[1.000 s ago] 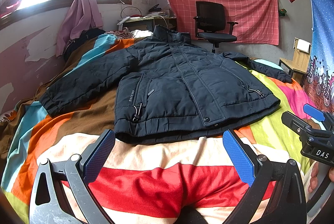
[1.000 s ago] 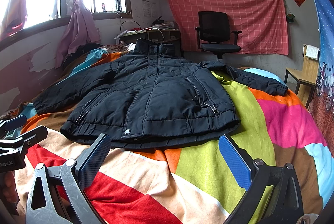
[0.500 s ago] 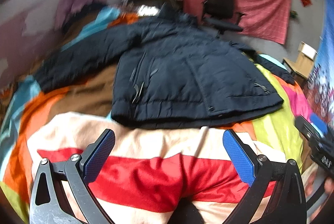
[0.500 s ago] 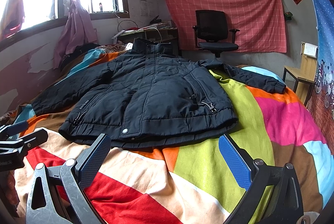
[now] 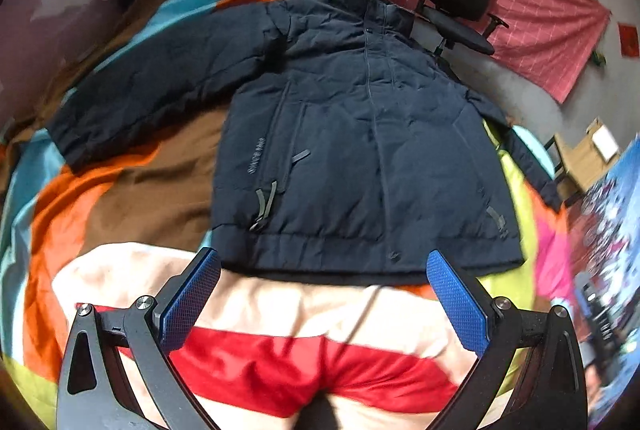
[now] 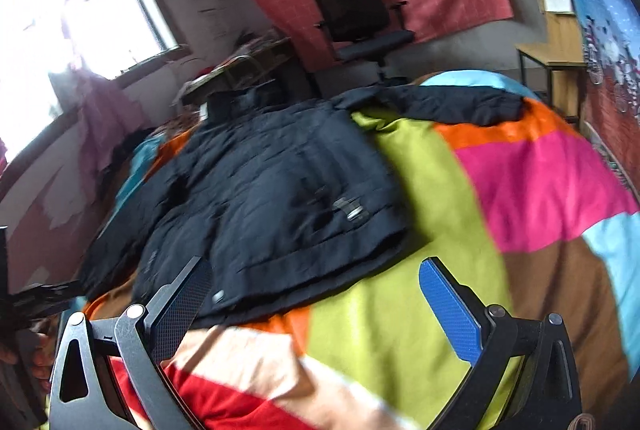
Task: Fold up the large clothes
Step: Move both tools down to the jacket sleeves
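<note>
A dark navy padded jacket (image 5: 360,133) lies flat and zipped on a bed, collar far, hem near, both sleeves spread out to the sides. It also shows in the right wrist view (image 6: 280,189). My left gripper (image 5: 324,294) is open and empty, just short of the jacket's hem, above the blanket. My right gripper (image 6: 316,302) is open and empty, near the hem's right corner, tilted. The right sleeve (image 6: 452,105) stretches across the green and orange patches.
A blanket of coloured patches (image 5: 120,197) covers the bed. A black office chair (image 6: 360,25) and a desk (image 6: 248,69) stand past the bed's far end, a wooden chair (image 6: 560,57) at the right. A window (image 6: 100,25) is at the left.
Both grippers have moved forward toward the jacket's hem. The left view now looks down more steeply; the right gripper has tilted and swung to the right. Both stay open.
</note>
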A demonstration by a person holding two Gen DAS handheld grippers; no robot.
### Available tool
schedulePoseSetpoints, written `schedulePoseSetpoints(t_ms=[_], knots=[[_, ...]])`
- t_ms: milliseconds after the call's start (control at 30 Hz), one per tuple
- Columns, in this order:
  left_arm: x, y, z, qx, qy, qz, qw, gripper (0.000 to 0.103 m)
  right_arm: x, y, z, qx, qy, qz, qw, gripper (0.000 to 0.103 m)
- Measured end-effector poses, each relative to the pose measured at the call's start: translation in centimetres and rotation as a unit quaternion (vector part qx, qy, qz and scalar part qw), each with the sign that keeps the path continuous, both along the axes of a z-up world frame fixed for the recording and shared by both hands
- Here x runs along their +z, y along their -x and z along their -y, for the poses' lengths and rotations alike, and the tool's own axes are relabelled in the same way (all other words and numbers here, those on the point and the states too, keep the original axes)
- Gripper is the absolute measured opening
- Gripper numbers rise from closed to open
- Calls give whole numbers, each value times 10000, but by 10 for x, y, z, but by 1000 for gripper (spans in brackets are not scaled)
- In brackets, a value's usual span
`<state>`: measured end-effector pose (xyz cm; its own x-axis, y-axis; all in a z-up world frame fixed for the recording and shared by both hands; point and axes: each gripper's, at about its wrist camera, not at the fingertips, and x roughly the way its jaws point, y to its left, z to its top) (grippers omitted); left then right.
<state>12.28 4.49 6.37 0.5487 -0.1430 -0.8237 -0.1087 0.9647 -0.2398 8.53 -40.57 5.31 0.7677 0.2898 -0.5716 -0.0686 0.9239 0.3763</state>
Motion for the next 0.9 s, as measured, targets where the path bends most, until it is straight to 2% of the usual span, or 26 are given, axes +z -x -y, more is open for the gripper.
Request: schedulePoseSetpoints(t_ms=[167, 233, 400, 533, 633, 767, 900], knots=[[15, -58, 9, 122, 220, -530, 9983, 101, 4, -42, 43, -236, -32, -129, 9996, 103], [16, -85, 17, 104, 130, -690, 9975, 101, 2, -61, 59, -376, -46, -175, 9991, 103], [4, -163, 49, -404, -102, -953, 9946, 101, -5, -115, 95, -715, -23, -376, 9967, 103], [-22, -220, 82, -963, -243, -569, 9934, 101, -17, -162, 116, -899, 40, -827, 9925, 103], [-45, -253, 102, -1309, -492, -192, 9900, 101, -28, -192, 133, -1163, 6, -914, 9890, 103], [-76, -294, 124, -1660, -619, 49, 9842, 101, -45, -231, 152, -1704, 39, -892, 9813, 103], [-100, -336, 153, -1804, -507, 234, 9820, 101, -77, -264, 180, -2272, -756, -1152, 9640, 103]])
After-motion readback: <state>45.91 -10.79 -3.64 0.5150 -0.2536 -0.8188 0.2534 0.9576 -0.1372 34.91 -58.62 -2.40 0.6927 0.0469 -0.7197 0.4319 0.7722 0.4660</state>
